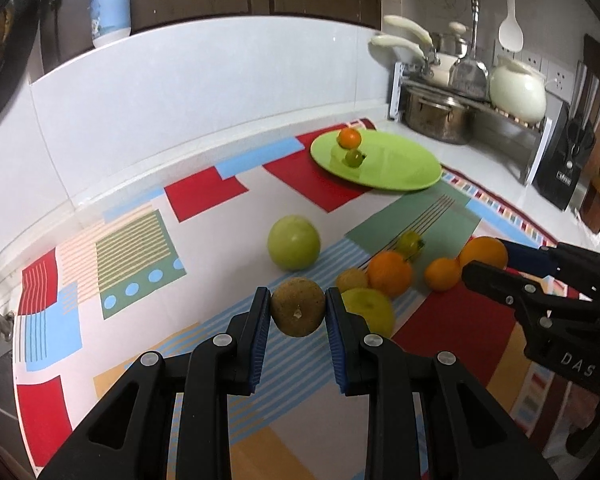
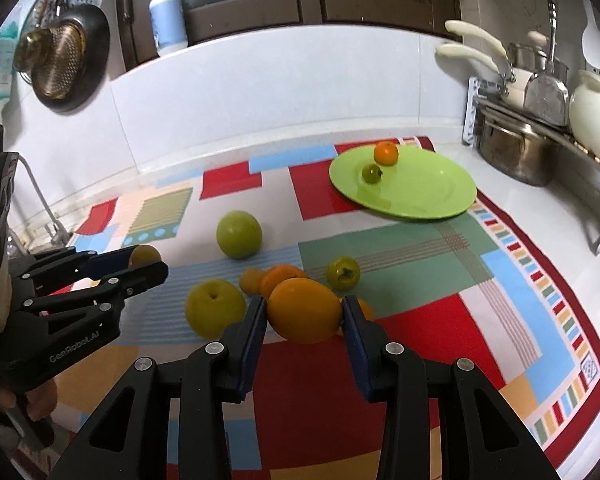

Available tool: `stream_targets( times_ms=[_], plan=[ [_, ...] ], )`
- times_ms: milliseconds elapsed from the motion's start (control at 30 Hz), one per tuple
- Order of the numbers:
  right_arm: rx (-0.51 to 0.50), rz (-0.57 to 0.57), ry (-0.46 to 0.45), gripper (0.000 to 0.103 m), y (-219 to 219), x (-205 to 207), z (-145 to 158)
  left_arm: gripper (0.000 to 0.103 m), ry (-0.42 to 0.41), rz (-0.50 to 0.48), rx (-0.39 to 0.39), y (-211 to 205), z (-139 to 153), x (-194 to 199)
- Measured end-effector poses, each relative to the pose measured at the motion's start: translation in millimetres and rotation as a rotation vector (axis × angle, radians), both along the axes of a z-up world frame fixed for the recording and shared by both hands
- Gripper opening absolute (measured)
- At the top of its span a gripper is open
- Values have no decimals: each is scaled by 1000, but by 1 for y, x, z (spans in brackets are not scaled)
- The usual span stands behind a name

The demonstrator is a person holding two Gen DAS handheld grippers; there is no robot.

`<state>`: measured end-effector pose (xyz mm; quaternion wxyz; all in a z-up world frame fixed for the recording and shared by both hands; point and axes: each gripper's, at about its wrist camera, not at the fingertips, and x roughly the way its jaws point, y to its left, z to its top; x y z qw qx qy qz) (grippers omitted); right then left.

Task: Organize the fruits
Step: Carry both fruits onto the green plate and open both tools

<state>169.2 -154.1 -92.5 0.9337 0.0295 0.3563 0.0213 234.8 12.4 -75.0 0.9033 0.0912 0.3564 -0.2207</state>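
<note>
My left gripper [image 1: 298, 312] is shut on a brown round fruit [image 1: 298, 307] and holds it above the patterned mat. My right gripper [image 2: 305, 312] is shut on a large orange [image 2: 304, 310]; it shows at the right of the left wrist view [image 1: 485, 258]. A green plate [image 1: 396, 164] at the back right holds a small orange [image 1: 349, 138] and a small green fruit [image 1: 354, 157]. On the mat lie a green apple [image 1: 294, 243], a yellow-green apple [image 2: 214, 307], several small oranges [image 1: 390, 273] and a small green tomato-like fruit [image 2: 343, 273].
A dish rack [image 1: 476, 104] with pots, a steel pot and a white kettle stands at the back right. A white tiled wall runs behind the mat. A soap bottle [image 2: 167, 16] stands on the ledge. A tap [image 2: 40, 204] and sink are at the left.
</note>
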Motion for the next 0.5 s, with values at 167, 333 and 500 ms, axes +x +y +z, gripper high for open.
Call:
stream_targets(
  times_ms=[167,333,500],
  plan=[
    [-5,6,-47,39,-11,-6,15,28,-36,-3,-25,-15,17,-6],
    [-5,7,-85,39,-27,-5,30,28,-73,-16,-50,-34,35,-4],
    [-23,14,-120,39,-45,0,45,28,-104,-24,-71,-56,52,3]
  ],
)
